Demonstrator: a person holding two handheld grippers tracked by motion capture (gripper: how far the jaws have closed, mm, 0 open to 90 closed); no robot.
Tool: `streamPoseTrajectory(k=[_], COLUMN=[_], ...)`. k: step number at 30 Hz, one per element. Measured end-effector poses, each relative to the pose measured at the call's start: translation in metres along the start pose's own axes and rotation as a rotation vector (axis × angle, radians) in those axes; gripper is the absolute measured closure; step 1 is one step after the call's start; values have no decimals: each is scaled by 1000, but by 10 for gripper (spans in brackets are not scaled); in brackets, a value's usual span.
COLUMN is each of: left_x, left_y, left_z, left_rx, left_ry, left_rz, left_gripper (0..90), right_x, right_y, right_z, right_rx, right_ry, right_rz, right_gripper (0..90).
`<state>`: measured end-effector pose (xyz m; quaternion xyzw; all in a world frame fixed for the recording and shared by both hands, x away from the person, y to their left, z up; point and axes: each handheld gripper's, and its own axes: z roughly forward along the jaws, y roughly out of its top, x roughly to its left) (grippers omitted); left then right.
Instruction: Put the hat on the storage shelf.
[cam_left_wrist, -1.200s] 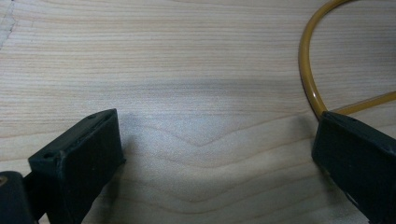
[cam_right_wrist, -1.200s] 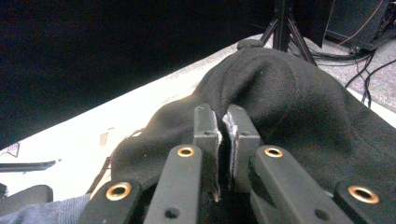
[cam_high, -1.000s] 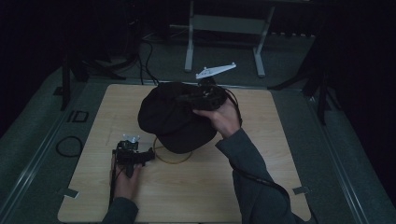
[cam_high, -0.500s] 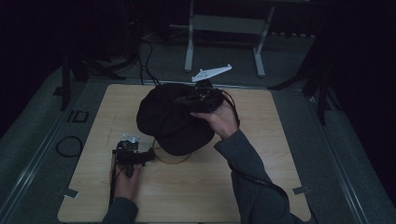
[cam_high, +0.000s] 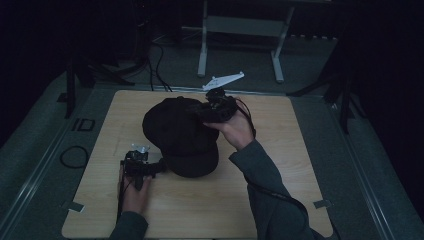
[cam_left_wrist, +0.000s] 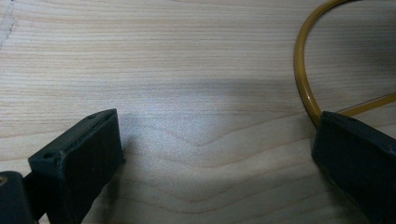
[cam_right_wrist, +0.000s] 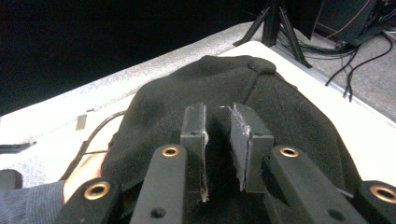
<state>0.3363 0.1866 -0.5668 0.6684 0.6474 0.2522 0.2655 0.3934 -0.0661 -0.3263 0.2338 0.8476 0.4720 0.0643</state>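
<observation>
A black cap (cam_high: 177, 132) lies on the wooden table (cam_high: 300, 150), brim toward the near side. My right gripper (cam_high: 202, 114) rests against the cap's far right side, hand behind it. In the right gripper view its jaws (cam_right_wrist: 218, 112) stand a little apart over the cap's crown (cam_right_wrist: 177, 107). They have just been opening, and the pads no longer press the dark fabric in the gap. My left gripper (cam_high: 160, 166) lies on the table at the cap's near left edge. Its jaws (cam_left_wrist: 215, 126) are wide open over bare wood, and a thin amber loop (cam_left_wrist: 301, 70) runs by the right jaw.
Grey floor surrounds the table, with cables and a metal stand's legs (cam_high: 202, 50) behind the far edge. Tape tabs (cam_high: 322, 203) mark the table's near corners. Bare wood spreads right of the cap and along the near side.
The cap has sunk and settled flat on the table, shifting slightly left. My right gripper's jaws have parted on its far side. The left gripper has stayed put.
</observation>
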Motion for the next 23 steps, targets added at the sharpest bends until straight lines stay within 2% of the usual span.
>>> streamPoseTrajectory(k=[10, 12, 23], left_x=[0, 0, 0], left_y=[0, 0, 0], left_z=[0, 0, 0], left_rx=[-1, 0, 1], left_ry=[0, 1, 0], left_rz=[0, 0, 0], left_gripper=[12, 12, 12], right_x=[2, 3, 2], right_y=[-2, -3, -9], right_z=[-2, -3, -5], right_rx=[50, 80, 129], right_ry=[-14, -12, 11], right_rz=[-35, -53, -63], right_gripper=[698, 687, 670])
